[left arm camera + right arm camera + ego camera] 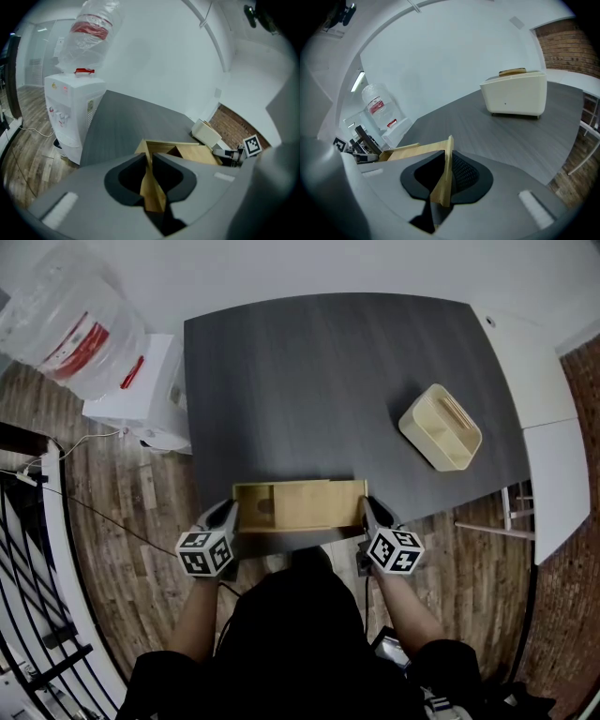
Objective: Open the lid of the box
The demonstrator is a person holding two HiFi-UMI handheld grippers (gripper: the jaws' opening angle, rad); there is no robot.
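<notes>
The box [300, 505] is being clenched at both ends on the near edge of the bench [328, 371]: its left end wall by the left tool [229, 514], its right by the right tool [368, 513], its long axis lying between them.

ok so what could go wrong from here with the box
The box sits right at the near edge of the table, so a pull could drag it off. The left gripper and right gripper each pinch a thin end wall, so the grip may slip, and neither is free for the lid.
</notes>
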